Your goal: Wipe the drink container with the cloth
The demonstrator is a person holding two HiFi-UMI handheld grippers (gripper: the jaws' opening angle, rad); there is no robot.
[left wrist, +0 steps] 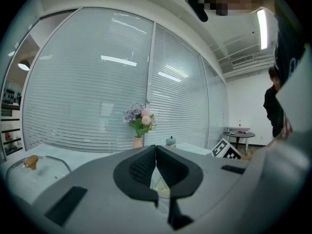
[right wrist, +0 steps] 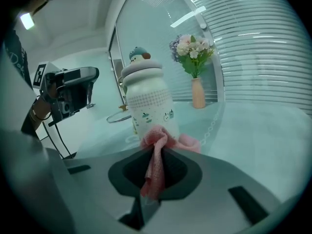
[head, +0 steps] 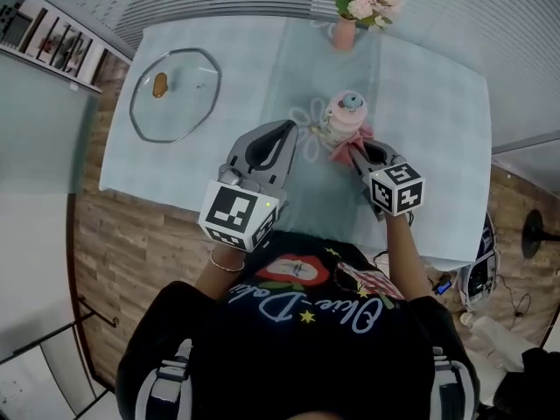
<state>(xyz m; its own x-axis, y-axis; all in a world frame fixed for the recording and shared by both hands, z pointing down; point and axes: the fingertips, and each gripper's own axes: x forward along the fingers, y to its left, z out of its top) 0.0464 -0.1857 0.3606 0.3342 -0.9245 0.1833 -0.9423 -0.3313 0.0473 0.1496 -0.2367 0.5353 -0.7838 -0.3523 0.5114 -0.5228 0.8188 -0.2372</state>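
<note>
A white drink container [head: 343, 121] with a pale pink lid and a small teal figure on top stands upright near the table's middle; the right gripper view shows the container [right wrist: 148, 106] close ahead. My right gripper [head: 366, 157] is shut on a pink cloth [right wrist: 157, 152], and the cloth [head: 348, 150] presses against the container's lower side. My left gripper [head: 282, 140] hovers left of the container, apart from it, jaws shut with nothing held. In the left gripper view the jaws [left wrist: 156, 152] meet, and the container's top [left wrist: 170, 141] peeks beyond them.
A glass pot lid [head: 175, 93] with an amber knob lies at the table's left. A pink vase of flowers [head: 348, 20] stands at the far edge. The table [head: 437, 121] has a pale cloth and a lace runner. Wooden floor surrounds it.
</note>
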